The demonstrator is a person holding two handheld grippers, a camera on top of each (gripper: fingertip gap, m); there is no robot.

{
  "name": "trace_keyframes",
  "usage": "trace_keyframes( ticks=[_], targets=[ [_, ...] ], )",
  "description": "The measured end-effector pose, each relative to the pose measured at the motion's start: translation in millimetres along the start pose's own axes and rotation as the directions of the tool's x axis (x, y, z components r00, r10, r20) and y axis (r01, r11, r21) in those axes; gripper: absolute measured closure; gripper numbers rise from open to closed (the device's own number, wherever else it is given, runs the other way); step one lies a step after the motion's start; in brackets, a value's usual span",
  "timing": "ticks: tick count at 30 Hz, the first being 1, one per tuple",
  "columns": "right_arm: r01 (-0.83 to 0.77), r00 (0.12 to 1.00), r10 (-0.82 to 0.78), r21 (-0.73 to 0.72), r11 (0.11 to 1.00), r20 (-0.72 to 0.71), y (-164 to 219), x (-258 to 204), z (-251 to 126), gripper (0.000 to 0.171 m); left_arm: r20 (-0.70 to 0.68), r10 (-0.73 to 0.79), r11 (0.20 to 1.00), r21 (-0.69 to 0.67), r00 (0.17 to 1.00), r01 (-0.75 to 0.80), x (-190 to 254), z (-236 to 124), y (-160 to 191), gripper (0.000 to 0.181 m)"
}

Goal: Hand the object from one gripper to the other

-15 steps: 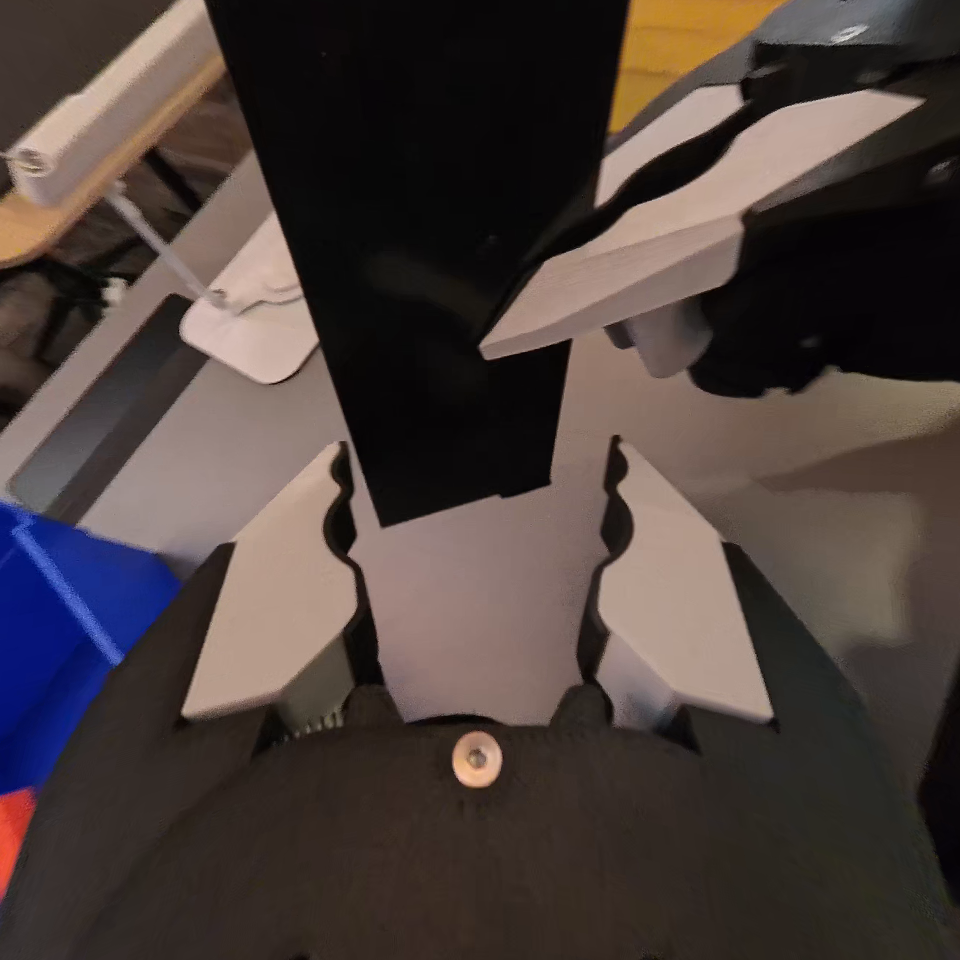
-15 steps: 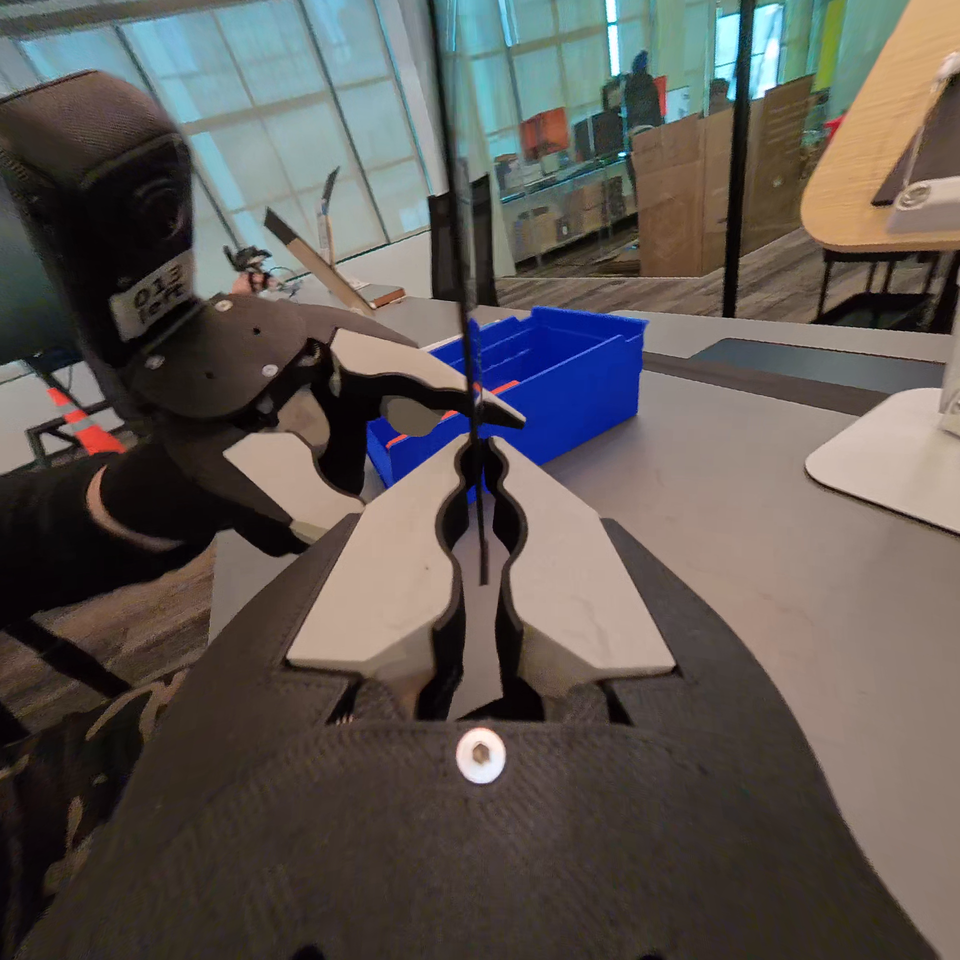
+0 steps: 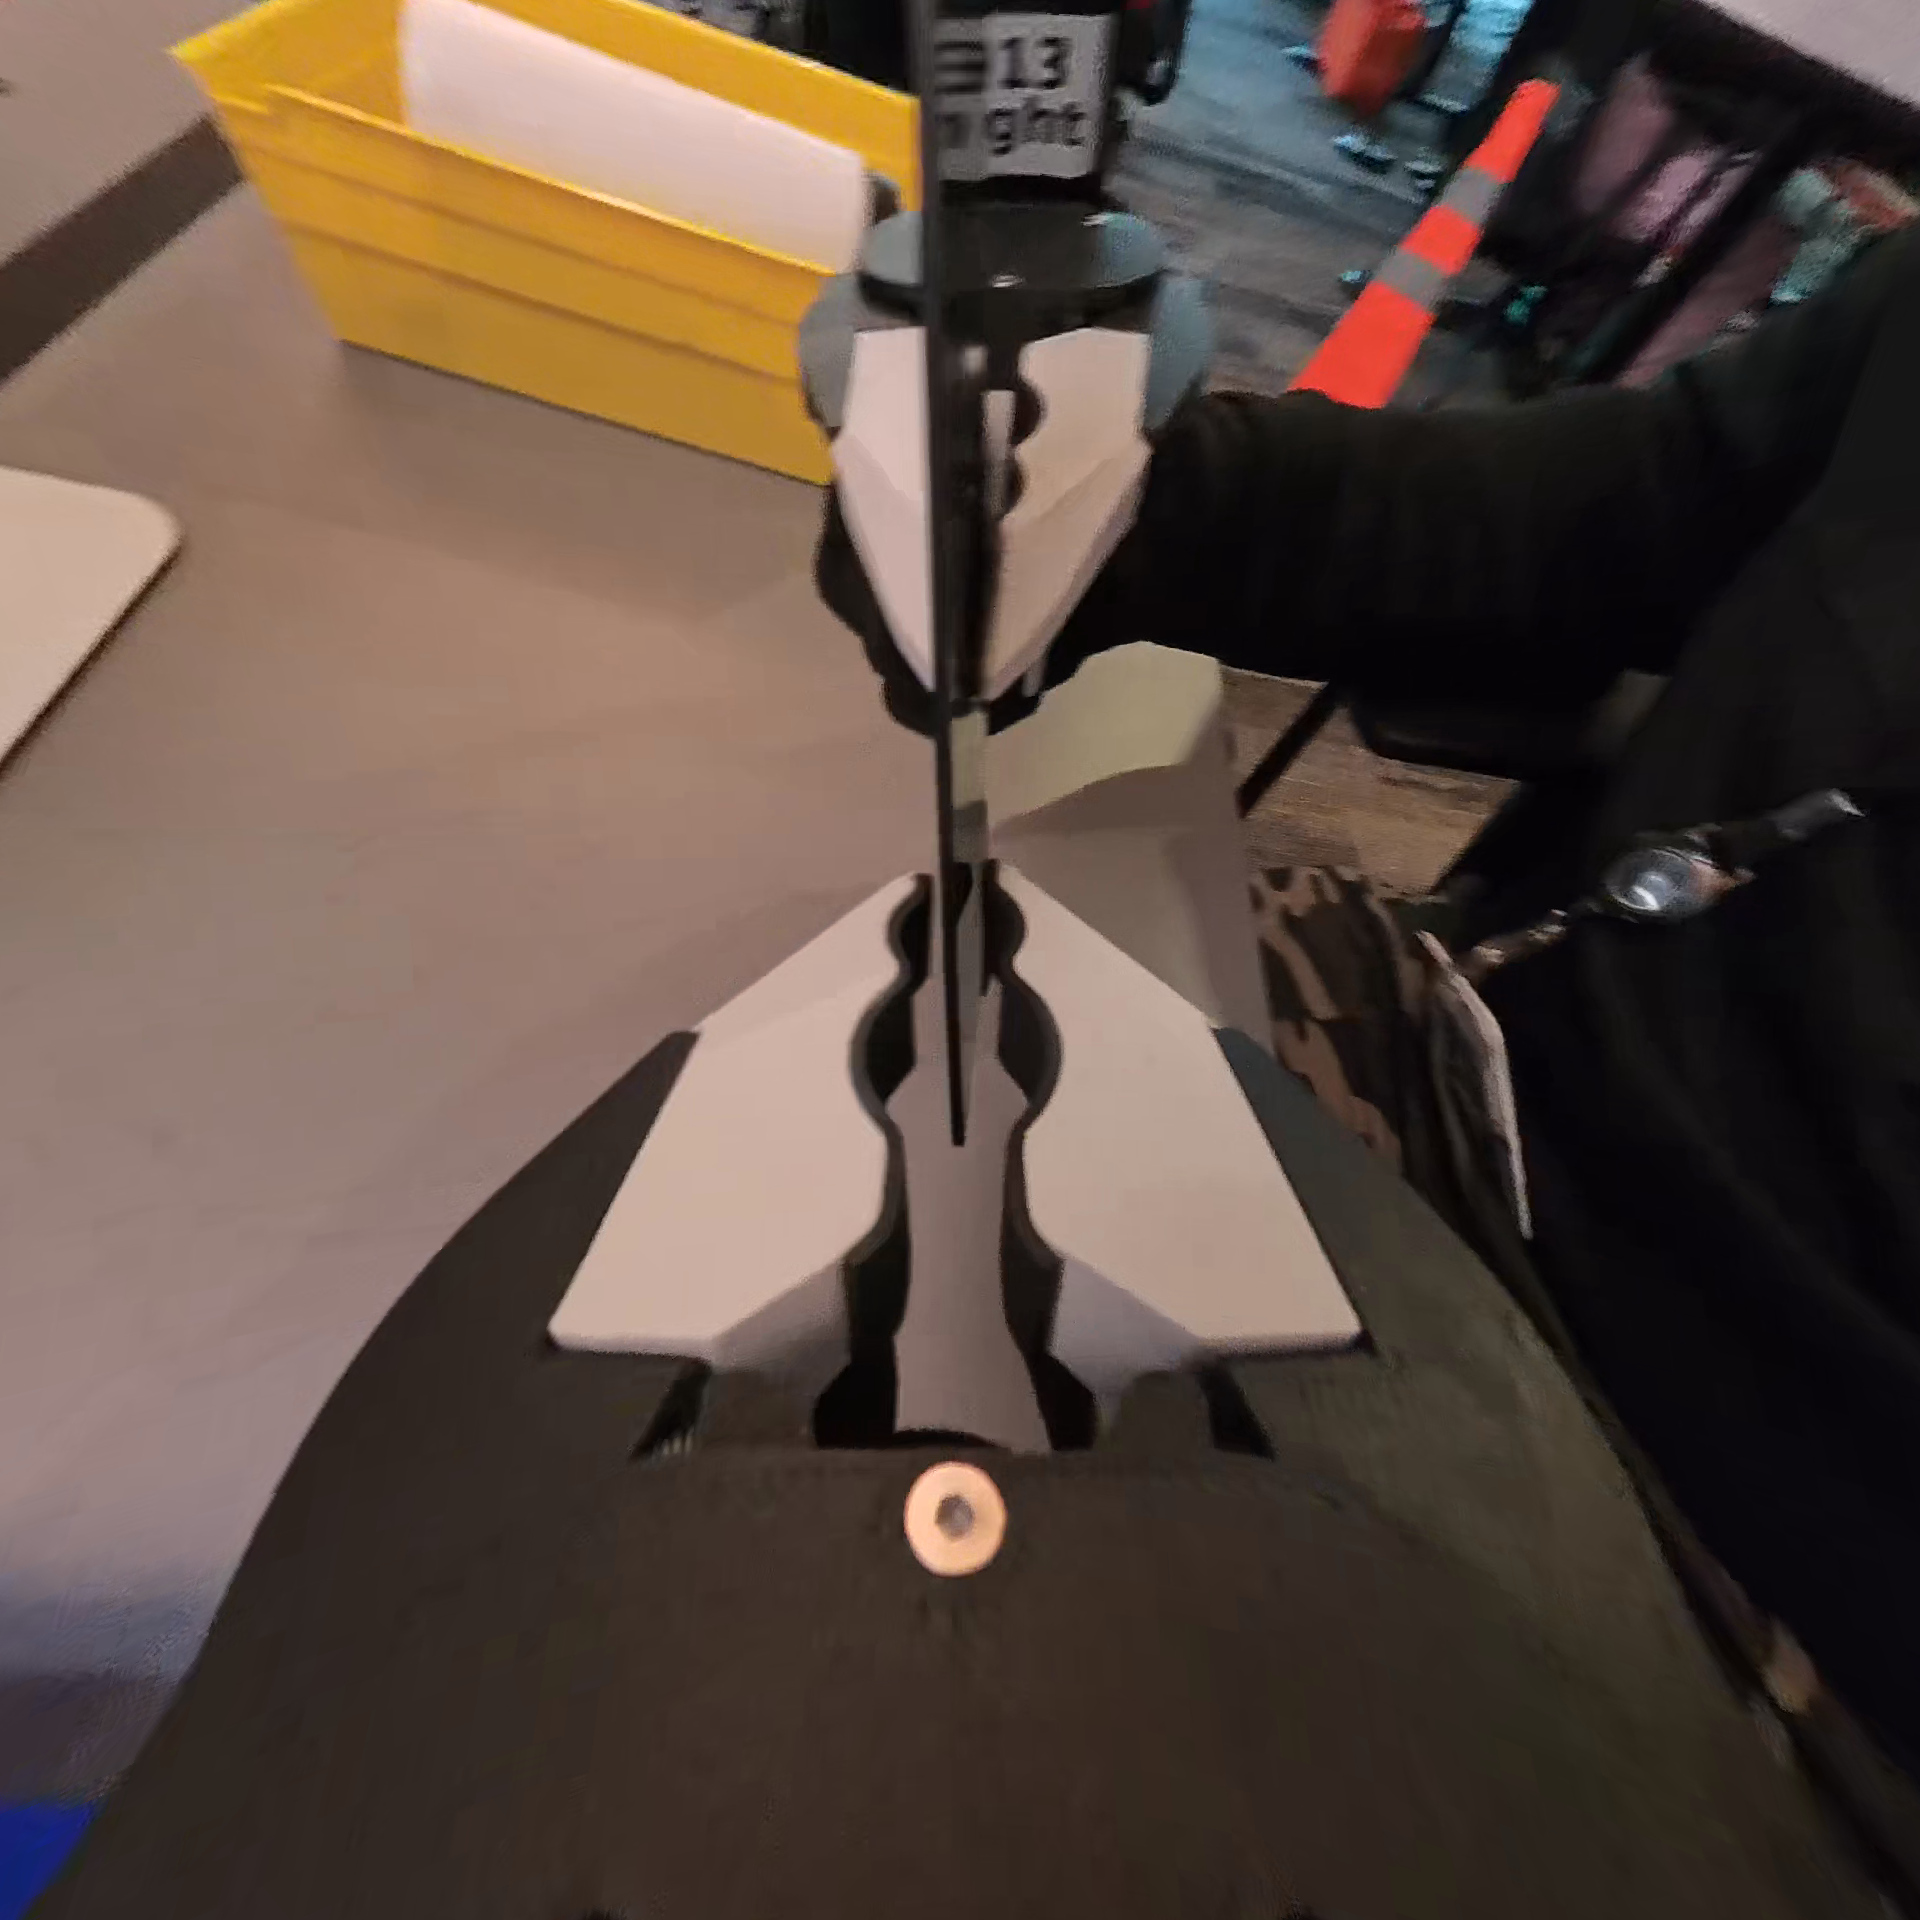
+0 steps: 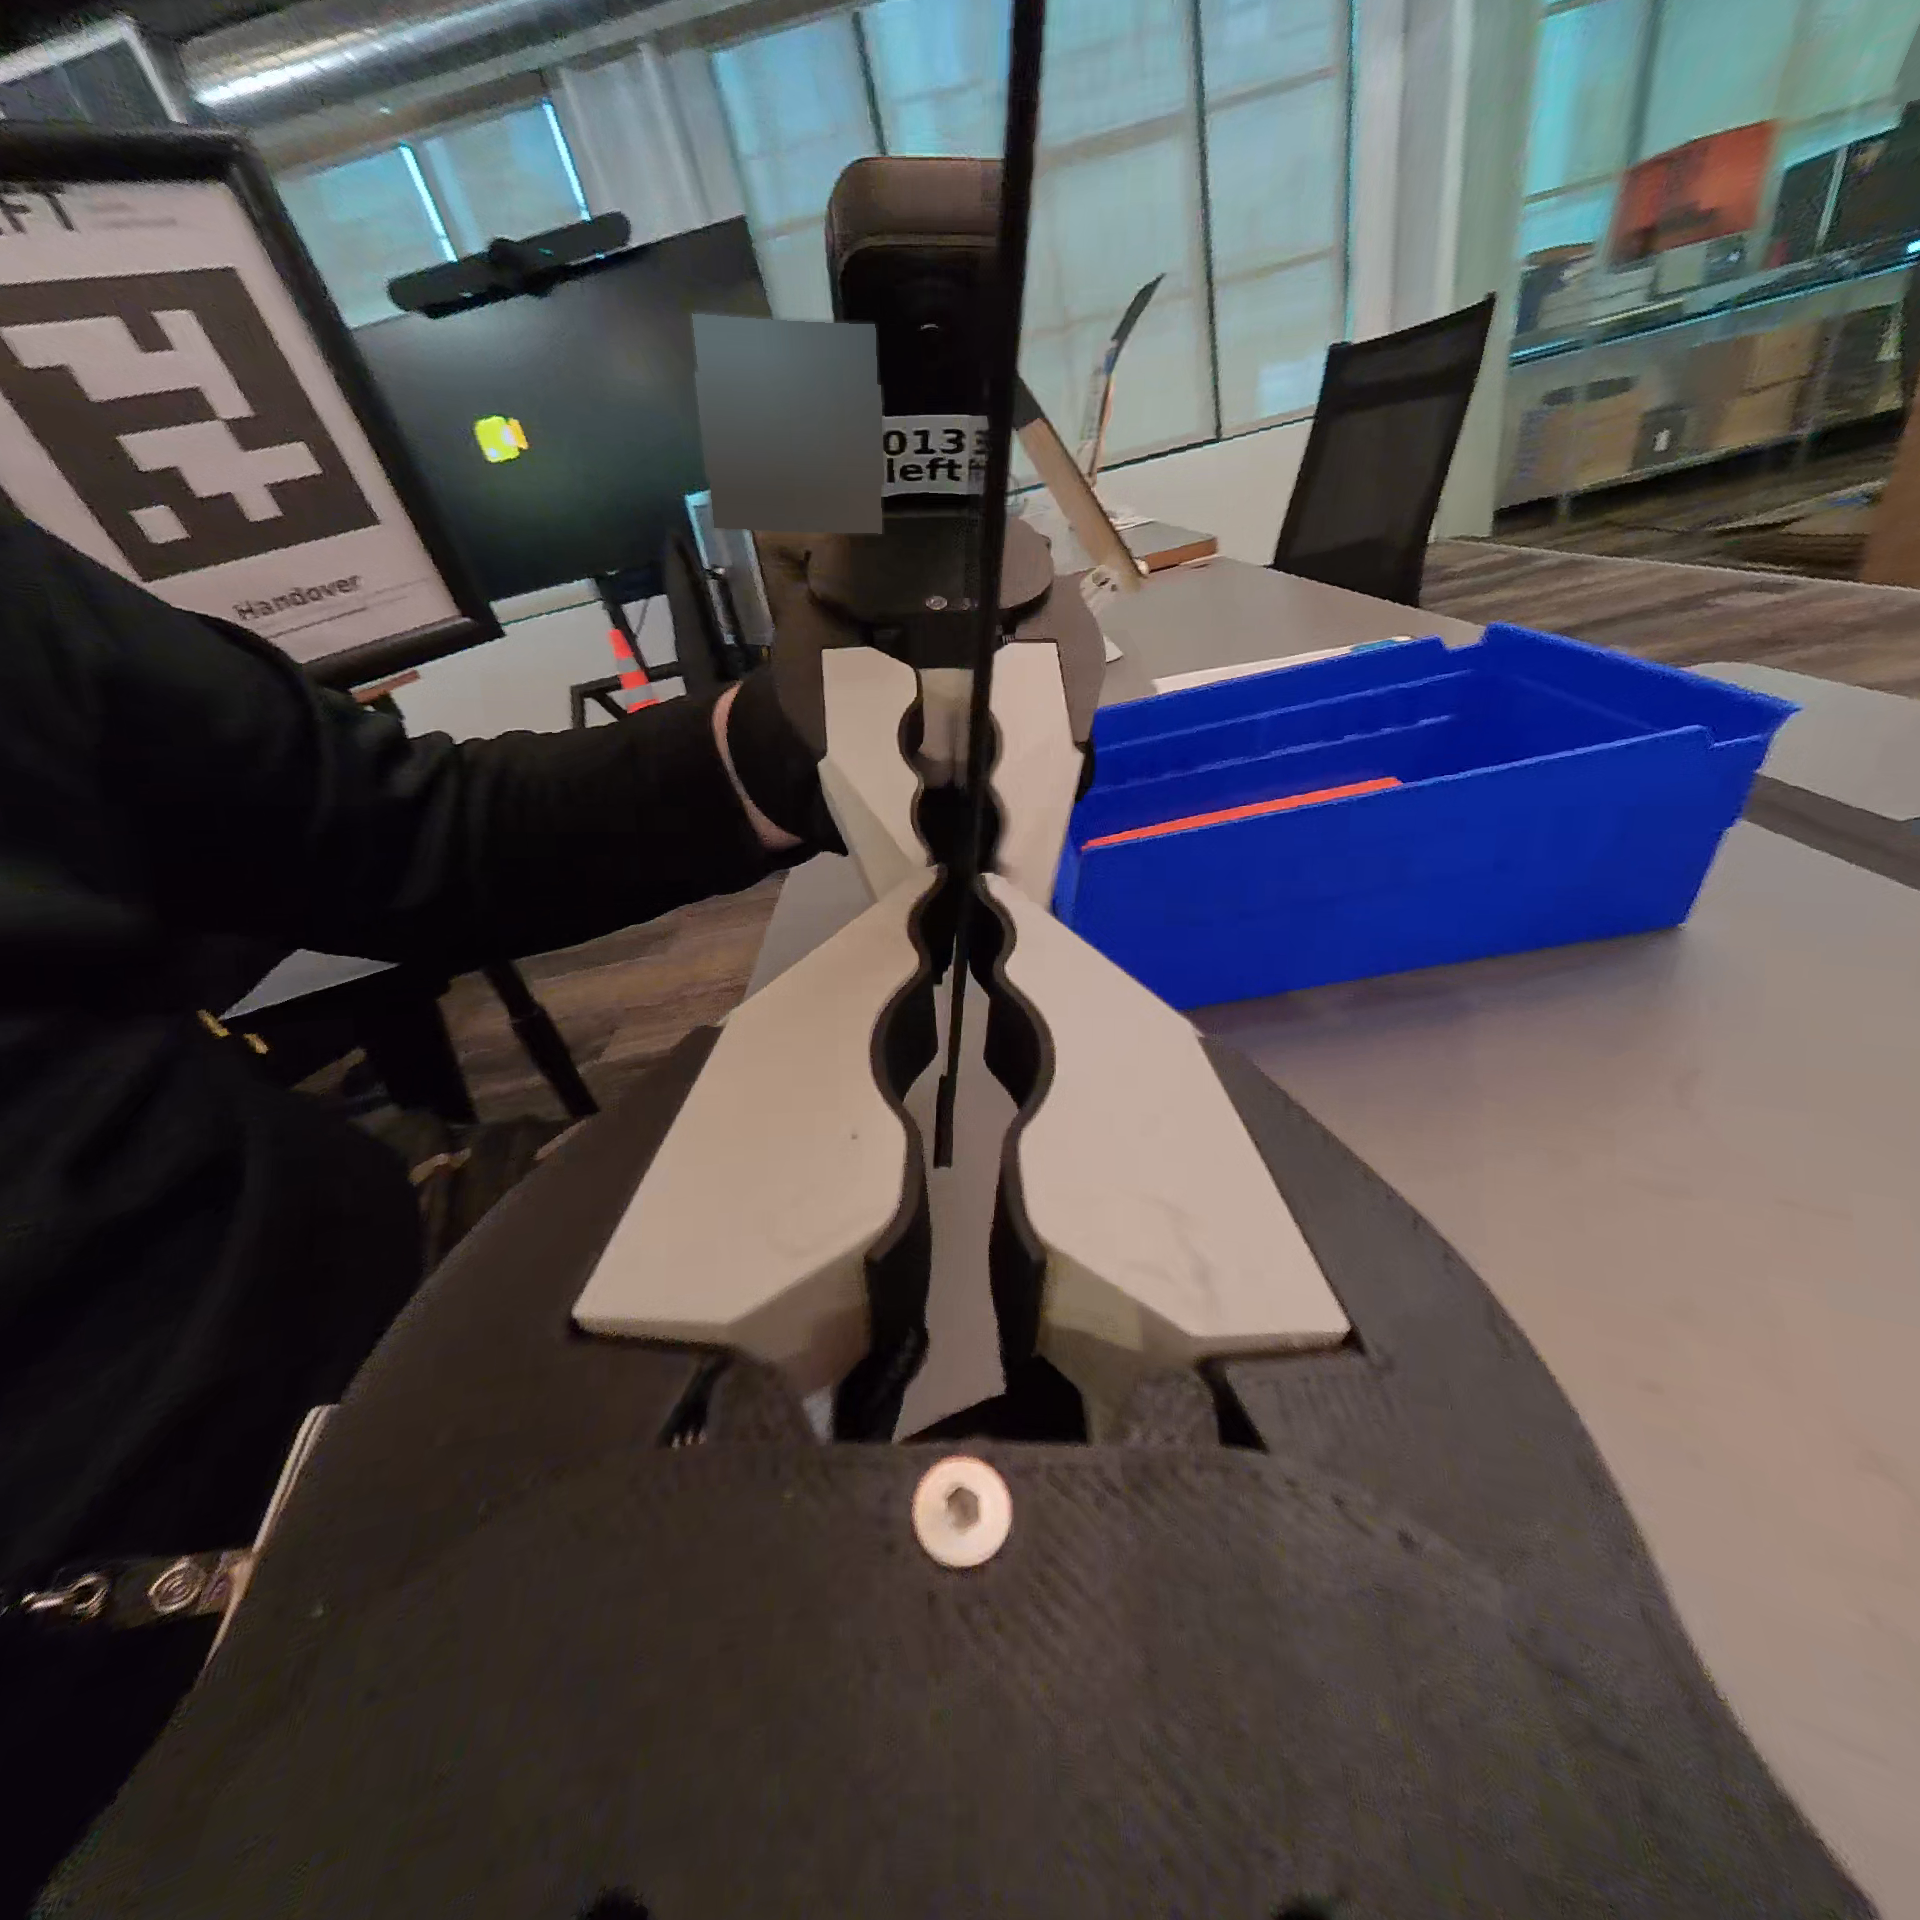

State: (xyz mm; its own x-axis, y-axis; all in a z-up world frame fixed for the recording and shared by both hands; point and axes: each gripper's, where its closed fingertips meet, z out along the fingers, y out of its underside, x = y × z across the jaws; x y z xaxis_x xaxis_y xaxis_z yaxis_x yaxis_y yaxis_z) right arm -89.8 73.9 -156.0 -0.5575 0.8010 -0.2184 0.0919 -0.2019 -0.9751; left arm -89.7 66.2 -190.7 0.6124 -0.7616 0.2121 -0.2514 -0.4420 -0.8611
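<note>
The object is a thin flat black strip (image 3: 954,790), edge-on in both views (image 4: 1003,312) and held upright above the grey table (image 3: 416,831). My left gripper (image 3: 961,894) has its white fingers closed in on the strip's lower end. My right gripper (image 4: 961,894) is shut on the same strip. The two grippers face each other tip to tip. The right one shows farther off in the left wrist view (image 3: 961,686), and the left one in the right wrist view (image 4: 961,857). The strip's top runs out of frame.
A yellow bin (image 3: 520,270) holding a white sheet (image 3: 623,135) stands at the far end of the table. A blue bin (image 4: 1403,862) holds an orange-red strip (image 4: 1247,810). A white stand base (image 3: 62,592) lies at the left. Black sleeves (image 3: 1455,540) reach in from the table's edge. Left and right tips are no more than a few centimetres apart.
My left gripper has swung round to face the right one and its fingers have closed from wide open onto the strip. The strip now shows edge-on instead of flat.
</note>
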Motion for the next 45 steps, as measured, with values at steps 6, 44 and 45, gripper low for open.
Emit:
trace_keyframes(
  ticks=[6, 44, 45],
  targets=[
    [-0.019, 1.0, 0.02, 0.029, 0.999, -0.017, 0.7, 6.1, 0.0, 0.171, 0.017, -0.008, 1.0, 0.016, 1.0, 0.007, -3.0, 2.7, 0.3, 0.181],
    [-0.237, 0.942, 0.285, 0.249, 0.939, -0.18, -17.2, 53.4, -9.4, 0.086, 0.221, 0.114, 0.987, -0.135, 0.969, -0.086, -15.9, 22.5, 11.9, 0.126],
    [-0.246, 0.952, 0.278, 0.223, 0.943, -0.129, -15.1, 47.3, -9.2, 0.087, 0.145, 0.067, 0.997, -0.045, 0.987, -0.061, -8.0, 12.5, 2.0, 0.131]
  ],
)
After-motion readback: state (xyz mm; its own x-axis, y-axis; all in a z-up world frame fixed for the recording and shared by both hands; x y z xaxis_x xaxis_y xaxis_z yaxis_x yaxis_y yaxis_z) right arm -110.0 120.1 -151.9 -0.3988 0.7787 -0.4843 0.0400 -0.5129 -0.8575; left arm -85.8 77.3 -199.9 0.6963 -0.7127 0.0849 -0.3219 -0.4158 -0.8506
